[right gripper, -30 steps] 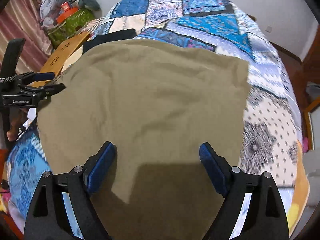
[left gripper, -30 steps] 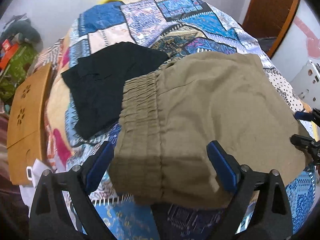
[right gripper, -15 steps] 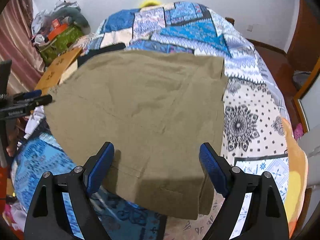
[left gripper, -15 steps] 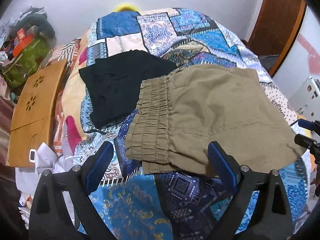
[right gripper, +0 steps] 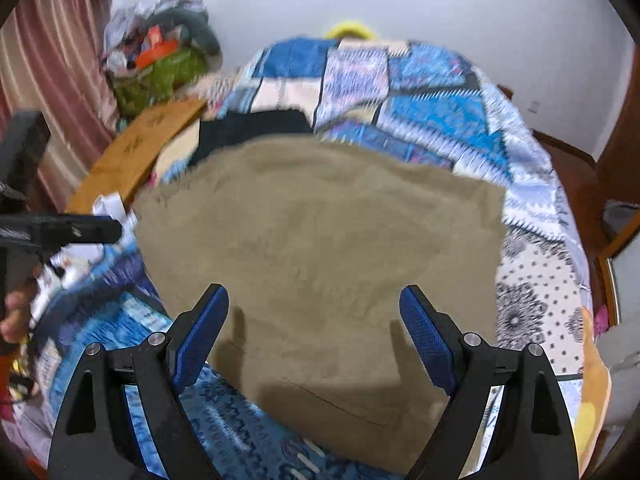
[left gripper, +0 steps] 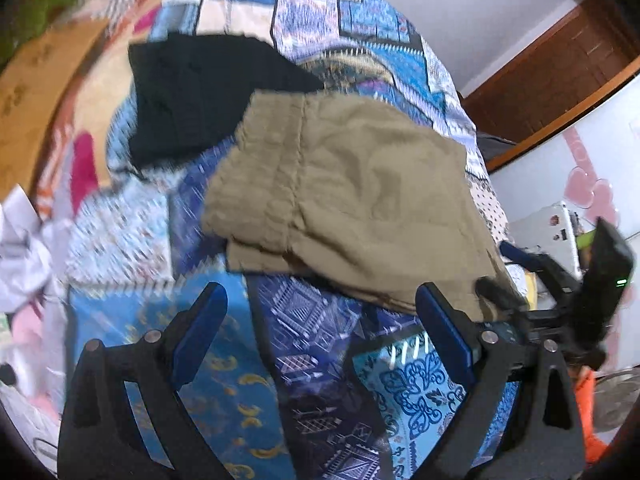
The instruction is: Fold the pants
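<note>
The khaki pants (left gripper: 352, 196) lie folded into a compact, roughly rectangular stack on the patchwork quilt (left gripper: 320, 380) of the bed, the gathered waistband toward the left in the left wrist view and a folded edge showing along the near side. A black garment (left gripper: 200, 92) lies just beyond, at the far left, touching or nearly touching the khaki stack. The left tool (left gripper: 320, 336) hovers above the quilt near the stack, its blue pads spread apart and holding nothing. The right tool (right gripper: 314, 332) hangs over the near part of the pants (right gripper: 320, 248), likewise spread and empty. Judging by the layered edges, the folding looks essentially finished; at most a final smoothing or squaring remains.
</note>
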`<state>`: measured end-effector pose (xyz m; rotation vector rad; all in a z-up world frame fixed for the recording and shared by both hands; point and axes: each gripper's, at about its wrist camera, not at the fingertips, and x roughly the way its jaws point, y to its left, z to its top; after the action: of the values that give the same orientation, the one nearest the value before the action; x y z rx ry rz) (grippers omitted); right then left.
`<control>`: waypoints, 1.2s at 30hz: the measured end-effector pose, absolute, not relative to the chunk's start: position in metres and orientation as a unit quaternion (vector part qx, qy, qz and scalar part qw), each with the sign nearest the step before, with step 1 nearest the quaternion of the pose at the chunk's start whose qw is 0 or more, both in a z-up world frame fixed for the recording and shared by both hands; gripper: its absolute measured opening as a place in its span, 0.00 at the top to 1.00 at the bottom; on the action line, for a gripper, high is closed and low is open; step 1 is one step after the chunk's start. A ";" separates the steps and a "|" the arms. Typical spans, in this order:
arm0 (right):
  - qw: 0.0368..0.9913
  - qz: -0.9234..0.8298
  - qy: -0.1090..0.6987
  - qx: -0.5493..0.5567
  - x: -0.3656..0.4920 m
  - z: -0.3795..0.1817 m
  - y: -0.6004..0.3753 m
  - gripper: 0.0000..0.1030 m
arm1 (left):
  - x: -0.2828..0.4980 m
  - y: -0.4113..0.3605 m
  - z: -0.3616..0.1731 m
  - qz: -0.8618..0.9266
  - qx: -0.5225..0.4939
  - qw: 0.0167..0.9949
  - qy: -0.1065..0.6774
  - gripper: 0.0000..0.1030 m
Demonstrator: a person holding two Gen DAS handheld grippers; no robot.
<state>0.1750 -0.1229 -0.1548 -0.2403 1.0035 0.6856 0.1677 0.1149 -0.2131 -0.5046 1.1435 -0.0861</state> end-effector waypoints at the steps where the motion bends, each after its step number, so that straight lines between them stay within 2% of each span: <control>1: 0.805 0.323 0.483 -0.117 0.176 -0.164 -0.121 0.17 | 0.169 0.113 -0.217 -0.048 -0.245 0.803 0.541 0.07; 6: 0.786 0.338 0.511 -0.080 0.181 -0.171 -0.130 0.17 | 0.184 0.101 -0.228 -0.090 -0.276 0.776 0.560 0.07; 9: 0.787 0.345 0.505 -0.082 0.176 -0.173 -0.130 0.16 | 0.199 0.102 -0.235 -0.108 -0.300 0.759 0.567 0.01; 15: 0.783 0.353 0.508 -0.067 0.176 -0.175 -0.132 0.14 | 0.233 0.111 -0.246 -0.086 -0.316 0.750 0.575 0.01; 17: 0.783 0.354 0.507 -0.066 0.175 -0.175 -0.132 0.14 | 0.240 0.114 -0.245 -0.062 -0.307 0.762 0.567 0.08; 19: 0.783 0.355 0.507 -0.064 0.176 -0.175 -0.133 0.13 | 0.244 0.116 -0.242 -0.014 -0.269 0.783 0.561 0.39; 22: 0.784 0.355 0.506 -0.061 0.176 -0.175 -0.133 0.13 | 0.244 0.117 -0.236 0.011 -0.249 0.807 0.535 0.59; 25: 0.786 0.352 0.505 -0.058 0.175 -0.174 -0.134 0.14 | 0.235 0.114 -0.220 0.015 -0.221 0.831 0.510 0.65; 30: 0.790 0.348 0.504 -0.010 0.182 -0.171 -0.151 0.16 | 0.207 0.111 -0.193 0.038 -0.158 0.866 0.473 0.67; 36: 0.808 0.304 0.505 -0.006 0.182 -0.168 -0.171 0.17 | 0.162 0.100 -0.151 0.134 -0.012 0.914 0.384 0.68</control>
<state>0.1823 -0.1712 -0.1678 -0.0119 1.0799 0.6500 0.1621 0.0999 -0.1512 -0.0243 0.7904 0.2765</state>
